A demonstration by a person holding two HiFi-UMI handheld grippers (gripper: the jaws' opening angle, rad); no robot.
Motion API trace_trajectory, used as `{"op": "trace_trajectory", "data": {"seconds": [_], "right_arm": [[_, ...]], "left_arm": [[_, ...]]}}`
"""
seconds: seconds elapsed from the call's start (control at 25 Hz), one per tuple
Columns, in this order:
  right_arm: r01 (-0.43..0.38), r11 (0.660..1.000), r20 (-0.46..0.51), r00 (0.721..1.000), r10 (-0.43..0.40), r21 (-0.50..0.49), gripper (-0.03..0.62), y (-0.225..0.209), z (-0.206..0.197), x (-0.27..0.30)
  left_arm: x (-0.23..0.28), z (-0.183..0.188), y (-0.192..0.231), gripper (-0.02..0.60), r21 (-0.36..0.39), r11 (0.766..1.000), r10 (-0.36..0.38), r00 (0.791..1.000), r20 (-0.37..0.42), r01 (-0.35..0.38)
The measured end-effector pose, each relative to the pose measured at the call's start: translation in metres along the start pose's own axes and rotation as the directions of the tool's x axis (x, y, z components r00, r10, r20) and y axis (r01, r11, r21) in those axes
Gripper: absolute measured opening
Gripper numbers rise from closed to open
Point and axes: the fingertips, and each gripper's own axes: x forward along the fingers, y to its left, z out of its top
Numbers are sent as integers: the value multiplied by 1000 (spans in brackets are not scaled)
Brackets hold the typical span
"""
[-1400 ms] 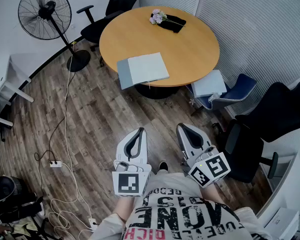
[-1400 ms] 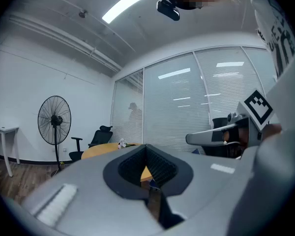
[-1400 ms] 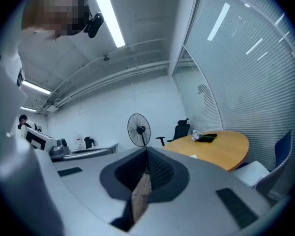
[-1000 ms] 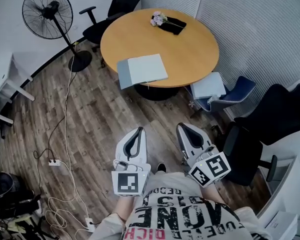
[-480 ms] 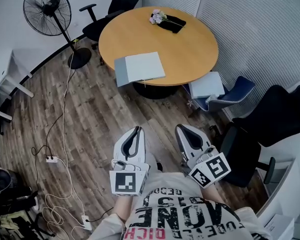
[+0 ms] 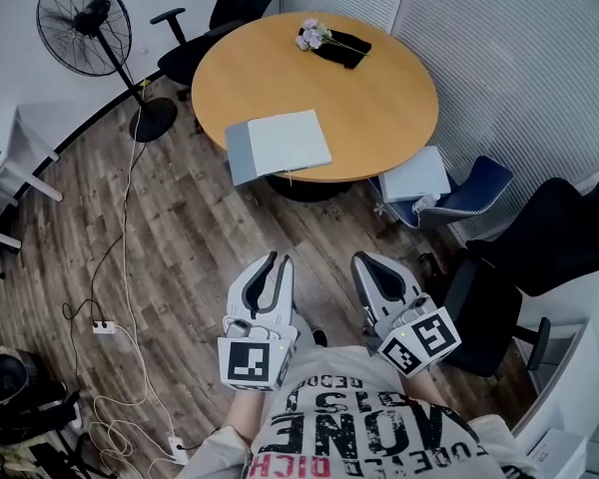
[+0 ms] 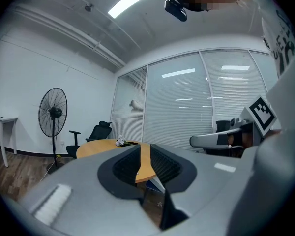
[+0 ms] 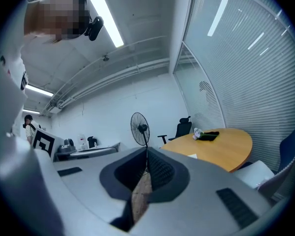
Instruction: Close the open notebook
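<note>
From the head view, the notebook (image 6: 278,145) lies open and flat at the near edge of the round surface (image 6: 379,98). It has a grey leaf on the left and a pale page on the right, and one corner seems to reach past the rim. That puts it within easy reach from where you stand. You hold the left tool (image 6: 277,257) and the right tool (image 6: 360,258) side by side in front of your chest. Both are over the wooden floor (image 6: 195,238), well apart from the surface, and both point toward it. I judge this to be the approach, with the closing not yet begun.

In the left gripper view, the left tool's jaws have just been opening and now stand a little apart. Nothing is between them, and only a strip of the surface's edge shows through the gap. That suits getting ready to catch a leaf of the notebook, which this view does not show. The fan (image 7: 52,113) stands off to the left, out of your path.

In the right gripper view, the right tool's tips meet, so it is closed and empty. A closed tip would do for pressing the cover down, if that is your plan. The surface sits to the right of its jaws. A pale sliver near the rim may be the notebook, but it is too small to be sure.
</note>
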Motion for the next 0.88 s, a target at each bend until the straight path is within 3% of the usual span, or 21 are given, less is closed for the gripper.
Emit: {"op": "trace_trajectory", "data": {"seconds": [0.24, 0.68, 0.88], "right_arm": [[4, 1000, -14, 1000, -4, 14, 12, -4, 9, 54], [57, 998, 6, 998, -57, 9, 12, -12, 20, 129], [71, 997, 7, 997, -71, 17, 12, -5, 18, 143]], "left_arm": [[34, 7, 40, 67, 2, 999, -37, 998, -41, 37], [78, 20, 112, 61, 17, 998, -64, 998, -5, 64], [80, 20, 126, 61, -16, 998, -63, 998, -18, 62]]}}
